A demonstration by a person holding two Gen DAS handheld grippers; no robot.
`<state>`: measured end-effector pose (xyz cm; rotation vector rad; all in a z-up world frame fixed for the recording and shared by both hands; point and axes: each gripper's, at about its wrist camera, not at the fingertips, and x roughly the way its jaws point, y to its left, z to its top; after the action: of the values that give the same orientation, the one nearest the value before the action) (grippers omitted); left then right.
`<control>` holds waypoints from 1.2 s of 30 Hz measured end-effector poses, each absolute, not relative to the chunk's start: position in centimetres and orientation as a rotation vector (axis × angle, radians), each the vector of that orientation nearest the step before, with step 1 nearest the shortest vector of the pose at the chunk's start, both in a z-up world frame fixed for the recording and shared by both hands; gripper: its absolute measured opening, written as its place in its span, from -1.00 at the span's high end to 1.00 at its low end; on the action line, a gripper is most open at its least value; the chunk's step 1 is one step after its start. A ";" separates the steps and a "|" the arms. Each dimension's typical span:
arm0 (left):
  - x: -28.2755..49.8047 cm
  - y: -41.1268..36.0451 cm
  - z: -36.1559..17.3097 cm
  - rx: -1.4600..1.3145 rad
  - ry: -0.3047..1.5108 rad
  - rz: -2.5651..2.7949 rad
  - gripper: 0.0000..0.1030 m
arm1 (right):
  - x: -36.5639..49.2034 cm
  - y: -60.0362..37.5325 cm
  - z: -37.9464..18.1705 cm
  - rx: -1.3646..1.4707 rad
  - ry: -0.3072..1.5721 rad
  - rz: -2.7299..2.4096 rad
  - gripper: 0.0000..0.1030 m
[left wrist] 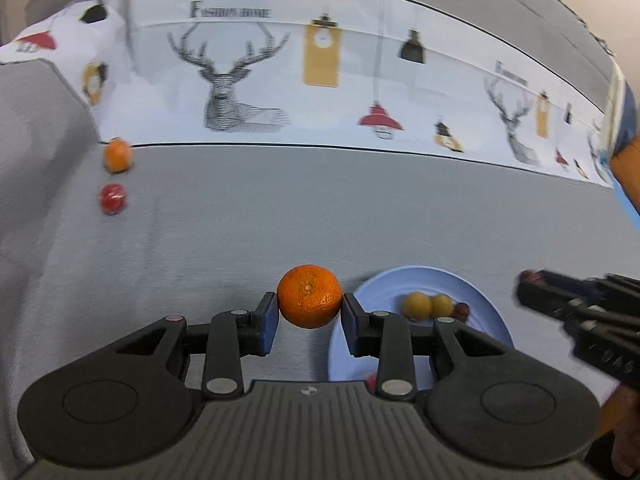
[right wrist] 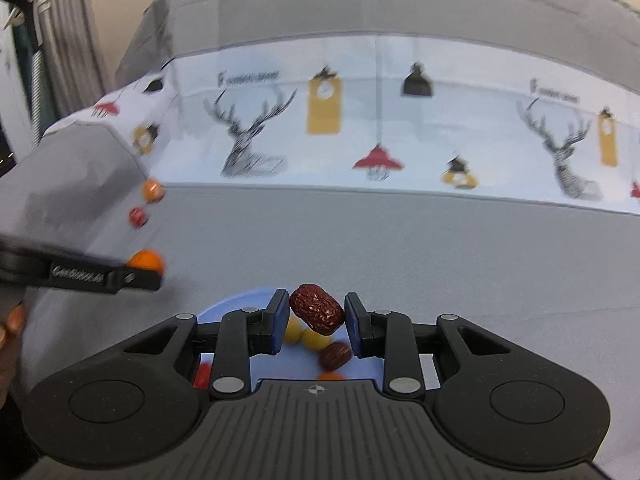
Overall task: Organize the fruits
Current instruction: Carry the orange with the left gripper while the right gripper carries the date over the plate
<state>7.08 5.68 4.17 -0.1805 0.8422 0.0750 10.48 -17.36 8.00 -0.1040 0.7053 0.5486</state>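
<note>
Above blue plate (right wrist: 228,306): right gripper (right wrist: 316,316), angled down

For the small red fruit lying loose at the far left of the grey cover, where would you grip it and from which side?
Across its middle, coming from above: the small red fruit looks roundish, so opposite sides suit the pads. The loose orange sits just beyond it, so set the fingers left and right, not front and back.

Even, soft indoor light, moderately bright, no glare. Faint shadows only, under the plate (left wrist: 420,280). Heavy fisheye bending at edges, dark corners top right. Motion blur on the printed cloth (left wrist: 320,80) and far fruits (left wrist: 117,155); right gripper (left wrist: 524,284) smeared in left view. Sharp on orange (left wrist: 310,302) and date (right wrist: 317,309).
</note>
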 end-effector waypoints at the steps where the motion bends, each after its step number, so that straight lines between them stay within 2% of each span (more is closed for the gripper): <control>1: 7.1 5.4 4.2 -0.170 0.841 0.065 0.27 | 10.4 -17.1 7.8 -0.116 0.718 0.565 0.39; 13: 7.1 4.2 3.8 -0.132 0.846 0.026 0.27 | 9.0 -14.3 6.2 -0.231 0.843 0.717 0.38; 36: 7.3 0.1 2.8 -0.037 0.831 -0.166 0.27 | 8.1 -13.0 4.5 -0.349 0.905 0.780 0.39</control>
<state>7.28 0.09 2.77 -0.0372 0.8315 -0.1658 8.08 -13.01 4.49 -0.3489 0.9054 0.7802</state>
